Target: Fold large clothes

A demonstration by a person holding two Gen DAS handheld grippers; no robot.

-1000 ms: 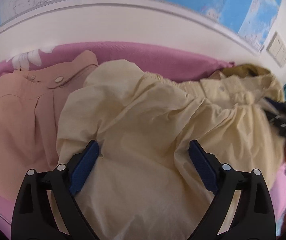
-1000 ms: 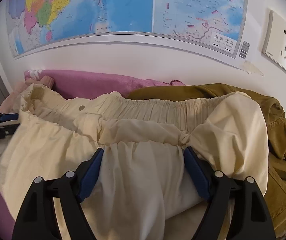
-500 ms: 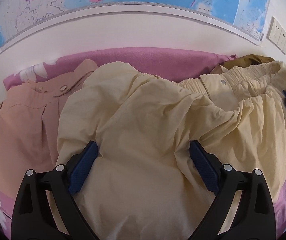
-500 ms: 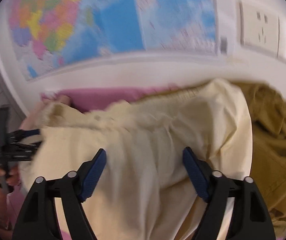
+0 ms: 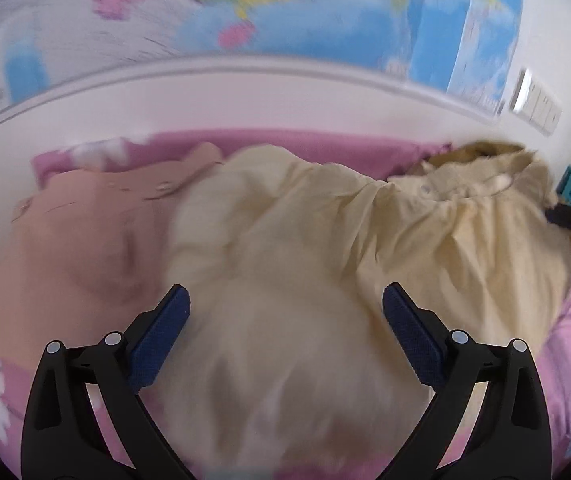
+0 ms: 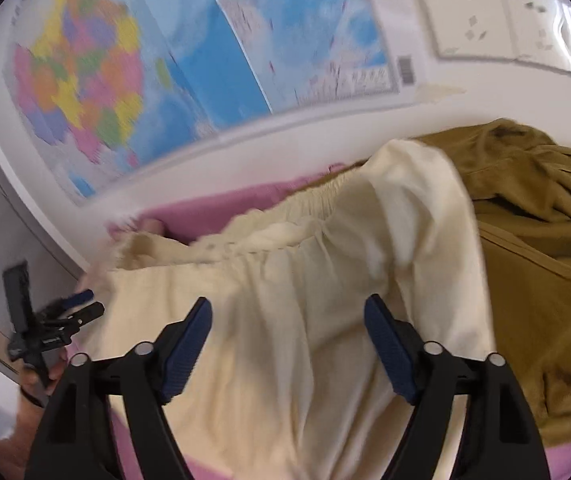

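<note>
A colourful wall map (image 6: 97, 92) is hanging on the white wall (image 6: 309, 136), its left part showing regions in yellow, orange, pink and green, its right part mostly blue sea; a barcode label (image 6: 405, 70) is sitting at its lower right corner, and a strip of tape (image 6: 441, 92) is sticking out just beside that corner; a white socket panel (image 6: 501, 20) is sitting on the wall to the right of the map; in the left wrist view the same map (image 5: 285, 16) is showing blurred, with the sockets (image 5: 535, 104) at the far right; a pink sheet (image 5: 305, 148) is lying along the foot of the wall.
</note>
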